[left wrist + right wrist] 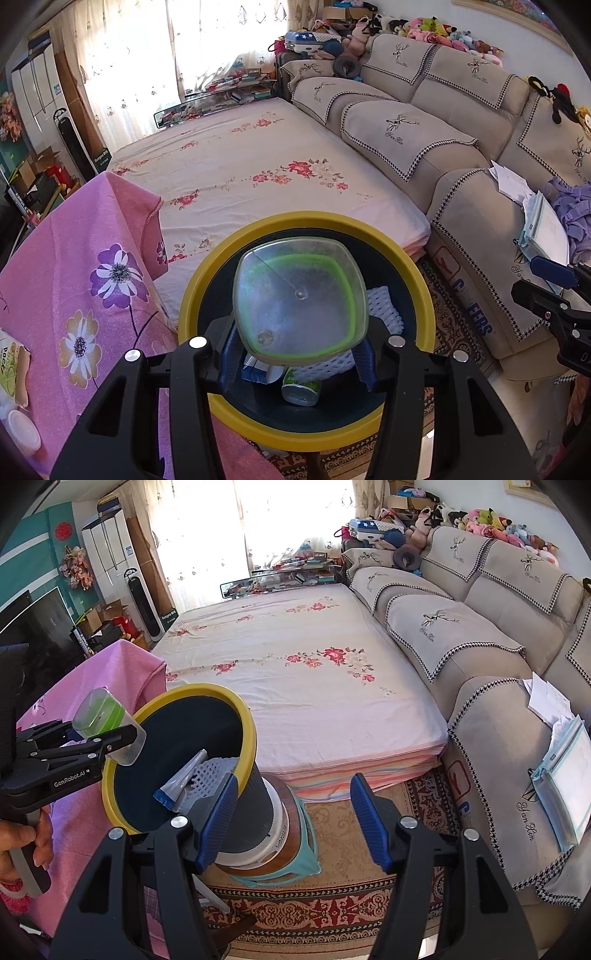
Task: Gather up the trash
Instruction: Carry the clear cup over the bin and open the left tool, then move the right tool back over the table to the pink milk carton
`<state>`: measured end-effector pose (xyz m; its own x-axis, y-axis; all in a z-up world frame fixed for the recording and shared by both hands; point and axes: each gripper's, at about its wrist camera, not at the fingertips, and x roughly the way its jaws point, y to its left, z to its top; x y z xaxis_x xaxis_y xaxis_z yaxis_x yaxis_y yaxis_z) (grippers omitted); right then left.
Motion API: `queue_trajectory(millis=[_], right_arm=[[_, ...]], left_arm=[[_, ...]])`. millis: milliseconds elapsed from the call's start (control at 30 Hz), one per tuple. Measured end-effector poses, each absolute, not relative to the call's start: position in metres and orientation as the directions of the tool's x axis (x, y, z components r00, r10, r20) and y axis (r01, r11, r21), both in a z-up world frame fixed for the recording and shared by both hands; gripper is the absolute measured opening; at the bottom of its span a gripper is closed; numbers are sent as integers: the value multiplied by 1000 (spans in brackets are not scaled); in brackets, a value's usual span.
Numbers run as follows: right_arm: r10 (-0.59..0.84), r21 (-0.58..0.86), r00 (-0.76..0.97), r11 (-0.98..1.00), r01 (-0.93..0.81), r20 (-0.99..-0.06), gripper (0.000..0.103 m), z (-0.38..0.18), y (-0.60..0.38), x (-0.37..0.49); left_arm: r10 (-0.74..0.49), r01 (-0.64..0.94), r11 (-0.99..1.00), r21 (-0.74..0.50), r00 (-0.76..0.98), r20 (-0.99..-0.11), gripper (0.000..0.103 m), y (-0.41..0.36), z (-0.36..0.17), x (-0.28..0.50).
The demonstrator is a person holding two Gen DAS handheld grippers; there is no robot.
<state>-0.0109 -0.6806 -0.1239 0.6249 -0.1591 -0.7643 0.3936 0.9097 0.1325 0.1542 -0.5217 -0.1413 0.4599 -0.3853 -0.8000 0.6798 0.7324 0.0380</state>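
My left gripper [297, 356] is shut on a clear plastic container [299, 299] with a green band inside; its base faces the camera. It hangs over the mouth of a dark bin with a yellow rim [417, 280]. In the bin lie white foam netting [384, 306], a blue-and-white carton [258, 371] and a green cup [301, 387]. In the right wrist view the left gripper [110, 738] holds the container [101, 712] above the bin's rim [251, 738]. My right gripper [293, 786] stands open and empty, to the right of the bin.
A table under a pink flowered cloth [74, 277] stands left of the bin, with a snack pack [11, 365] on it. A bed with a floral sheet [258, 166] lies behind, a beige sofa [461, 192] with papers [535, 221] to the right. The bin stands on a bucket [273, 834] on a patterned rug [332, 904].
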Motion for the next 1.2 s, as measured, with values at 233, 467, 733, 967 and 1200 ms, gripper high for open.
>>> queue_trajectory(millis=[233, 467, 733, 967, 1200], right_arm=[[-159, 135, 621, 907, 399, -768, 60, -125, -682, -11], [-159, 133, 621, 908, 397, -768, 60, -125, -682, -11], [-156, 118, 627, 920, 373, -763, 60, -117, -667, -4], [-132, 101, 646, 945, 312, -752, 61, -104, -629, 11], [-55, 95, 652, 977, 193, -756, 61, -100, -562, 39]], left_arm=[[-375, 677, 735, 44, 459, -806, 51, -526, -144, 157], [-396, 675, 737, 35, 474, -787, 60, -522, -132, 154], [-439, 665, 747, -6, 487, -755, 71, -480, -102, 138], [-443, 593, 803, -51, 537, -718, 83, -396, -73, 131], [-399, 484, 872, -74, 615, -680, 88, -275, -48, 119]])
